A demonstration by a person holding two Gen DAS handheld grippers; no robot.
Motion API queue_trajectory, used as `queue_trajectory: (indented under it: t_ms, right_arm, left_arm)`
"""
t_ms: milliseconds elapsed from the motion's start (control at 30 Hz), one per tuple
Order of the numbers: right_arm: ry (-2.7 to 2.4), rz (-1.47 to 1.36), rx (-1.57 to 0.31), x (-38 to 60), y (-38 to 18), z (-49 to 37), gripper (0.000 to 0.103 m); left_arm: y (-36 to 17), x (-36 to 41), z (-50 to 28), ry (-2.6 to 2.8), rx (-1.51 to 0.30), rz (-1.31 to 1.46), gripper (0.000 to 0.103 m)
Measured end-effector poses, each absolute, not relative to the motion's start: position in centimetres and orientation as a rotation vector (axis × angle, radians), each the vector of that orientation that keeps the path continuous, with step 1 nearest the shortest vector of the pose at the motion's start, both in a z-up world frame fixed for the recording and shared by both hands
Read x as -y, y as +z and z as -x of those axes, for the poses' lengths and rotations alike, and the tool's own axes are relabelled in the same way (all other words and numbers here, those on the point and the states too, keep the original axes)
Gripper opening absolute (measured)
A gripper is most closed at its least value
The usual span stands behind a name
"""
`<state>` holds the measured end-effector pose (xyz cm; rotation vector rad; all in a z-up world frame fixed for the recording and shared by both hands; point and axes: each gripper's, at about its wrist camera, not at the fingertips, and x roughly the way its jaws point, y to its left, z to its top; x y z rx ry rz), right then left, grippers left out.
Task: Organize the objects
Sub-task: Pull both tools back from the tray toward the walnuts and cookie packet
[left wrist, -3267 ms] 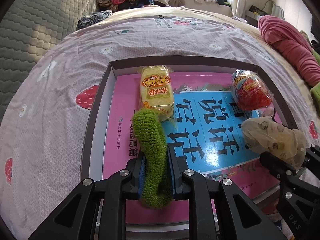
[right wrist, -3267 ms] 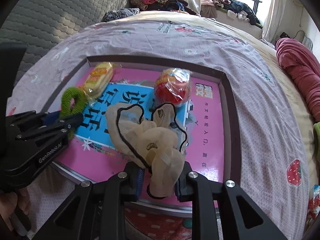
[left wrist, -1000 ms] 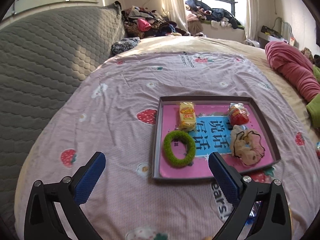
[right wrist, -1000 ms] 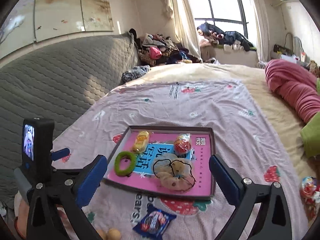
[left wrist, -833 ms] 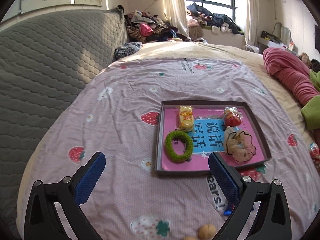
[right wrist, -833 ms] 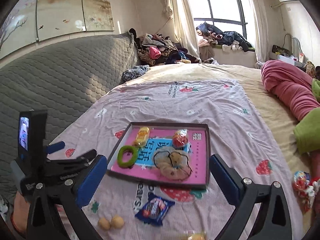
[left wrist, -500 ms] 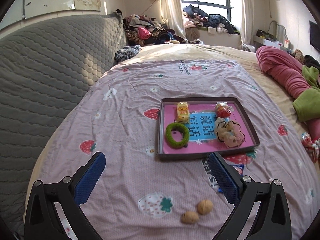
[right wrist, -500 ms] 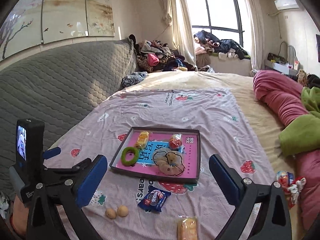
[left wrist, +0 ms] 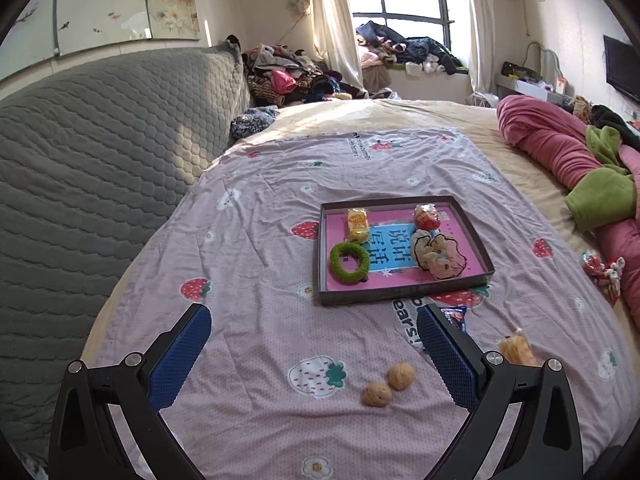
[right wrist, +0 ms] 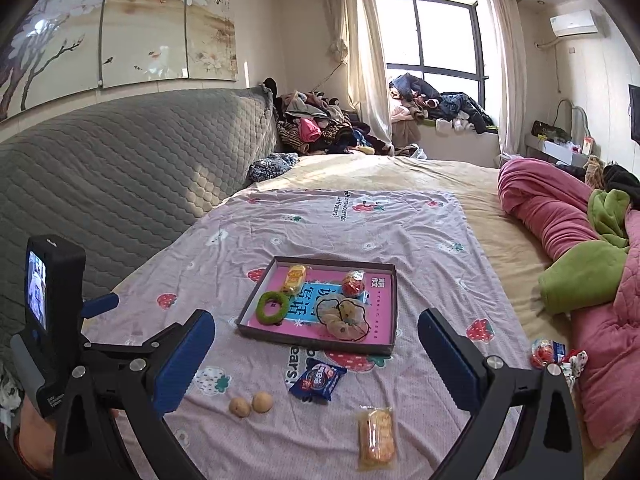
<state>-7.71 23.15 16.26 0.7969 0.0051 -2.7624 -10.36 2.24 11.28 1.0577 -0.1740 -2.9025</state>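
A dark shallow tray (left wrist: 404,294) (right wrist: 316,345) with a pink book inside lies on the strawberry-print sheet. In it rest a green scrunchie (left wrist: 349,262) (right wrist: 273,307), a beige scrunchie (left wrist: 438,258) (right wrist: 345,317), a yellow snack pack (left wrist: 357,224) (right wrist: 295,278) and a red snack (left wrist: 427,217) (right wrist: 353,283). Nearer, outside the tray, lie two walnuts (left wrist: 388,384) (right wrist: 251,403), a blue snack pack (right wrist: 317,379) and an orange wafer pack (right wrist: 375,434) (left wrist: 515,351). My left gripper (left wrist: 314,350) and right gripper (right wrist: 316,354) both stand open and empty, well short of the tray.
A grey quilted headboard (right wrist: 120,168) runs along the left. Pink and green blankets (right wrist: 580,248) pile up on the right, with small wrapped sweets (right wrist: 554,354) beside them. Clothes are heaped by the window (right wrist: 436,108). The left gripper's body and screen (right wrist: 44,308) show in the right wrist view.
Both grippers let go of the scrunchies, which now lie in the tray, opened wide, and pulled back and up from it. Walnuts and snack packs came into view.
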Motion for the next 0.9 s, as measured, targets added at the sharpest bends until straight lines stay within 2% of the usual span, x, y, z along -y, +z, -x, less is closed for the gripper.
queue_trajectory:
  t_ms: [267,900]
  right_arm:
    - [-2.764,-0.803,-0.019,-22.5,16.0,5.3,0.103]
    - [-2.765,-0.860,-0.097,-21.4,13.3,2.4,0.103]
  left_arm:
    - [11.5,-1.7,7.4,-2.906,0.152,-1.030,0.103]
    - [7.0,-2.7,4.5,-2.892,0.219,-1.129,0.102]
